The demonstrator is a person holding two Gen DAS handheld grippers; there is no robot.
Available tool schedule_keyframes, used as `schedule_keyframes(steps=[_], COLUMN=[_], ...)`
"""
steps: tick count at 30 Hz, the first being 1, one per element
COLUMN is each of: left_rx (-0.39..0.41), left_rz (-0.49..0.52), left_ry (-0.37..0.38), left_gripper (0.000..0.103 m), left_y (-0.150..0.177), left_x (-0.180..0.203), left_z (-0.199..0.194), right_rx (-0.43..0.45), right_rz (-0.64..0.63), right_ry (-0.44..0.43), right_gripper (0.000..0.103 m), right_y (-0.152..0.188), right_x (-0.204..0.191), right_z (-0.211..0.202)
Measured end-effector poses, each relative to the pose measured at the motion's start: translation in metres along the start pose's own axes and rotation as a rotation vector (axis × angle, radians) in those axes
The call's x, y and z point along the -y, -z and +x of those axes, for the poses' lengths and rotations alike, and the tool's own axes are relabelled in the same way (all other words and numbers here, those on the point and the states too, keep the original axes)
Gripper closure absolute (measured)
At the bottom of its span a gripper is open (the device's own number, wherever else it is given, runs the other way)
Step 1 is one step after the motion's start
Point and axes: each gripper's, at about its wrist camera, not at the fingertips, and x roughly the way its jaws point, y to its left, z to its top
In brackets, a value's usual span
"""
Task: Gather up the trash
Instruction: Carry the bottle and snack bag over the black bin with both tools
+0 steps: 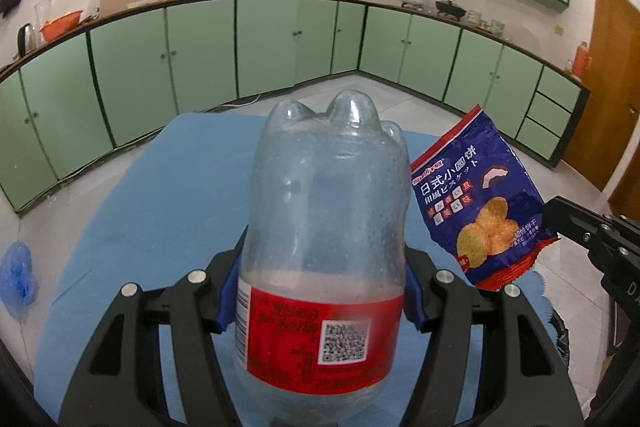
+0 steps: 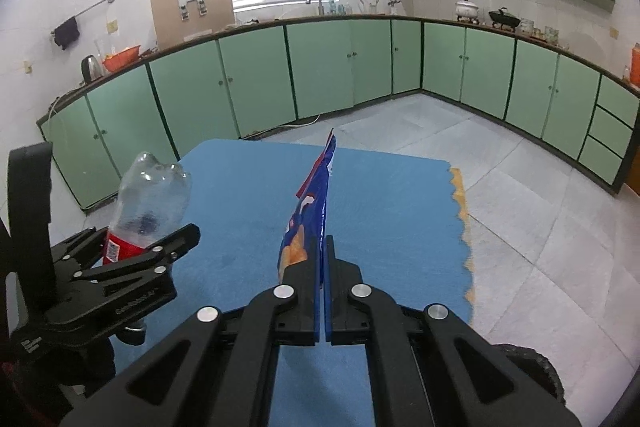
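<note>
Green cabinets (image 1: 200,47) curve round the kitchen behind a blue mat (image 1: 160,187) spread over the table. Through my left camera, my left gripper (image 1: 320,291) stands about half open, its blue pads (image 1: 228,295) pressed on both sides of a clear plastic bottle (image 1: 324,227) with a red label, base pointing away from me and lifted over the mat. Just to its right a dark blue biscuit packet (image 1: 480,203) hangs in the air, one corner pinched by my right gripper (image 1: 560,227) at the frame edge. Through my right camera, my right gripper (image 2: 322,255) is clamped tight on that packet (image 2: 308,223), which I see edge-on, standing up above the mat (image 2: 400,207). At the left, my left gripper (image 2: 136,247) carries the bottle (image 2: 150,195), tilted; its cap end is hidden, so I think it is empty but cannot be sure.
</note>
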Motion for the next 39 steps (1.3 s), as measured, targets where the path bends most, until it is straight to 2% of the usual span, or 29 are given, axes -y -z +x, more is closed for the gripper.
schedule_keyframes(steps=[14, 26, 39], left_rx=[0.06, 0.069, 0.055], left_rz=[0.083, 0.161, 0.251], left_ry=[0.106, 0.219, 0.367], left_gripper=[0.042, 0.042, 0.042], left_y=[0.003, 0.02, 0.045], left_x=[0.057, 0.119, 0.192], left_z=[-0.039, -0.06, -0.069], right_rx=[0.071, 0.109, 0.109], right_rz=[0.024, 0.069, 0.176], right_ry=[0.08, 0.171, 0.316], right_gripper=[0.102, 0.102, 0.102], right_y=[0.012, 0.035, 0.079], right_x=[0.032, 0.067, 0.126], right_z=[-0.071, -0.125, -0.175])
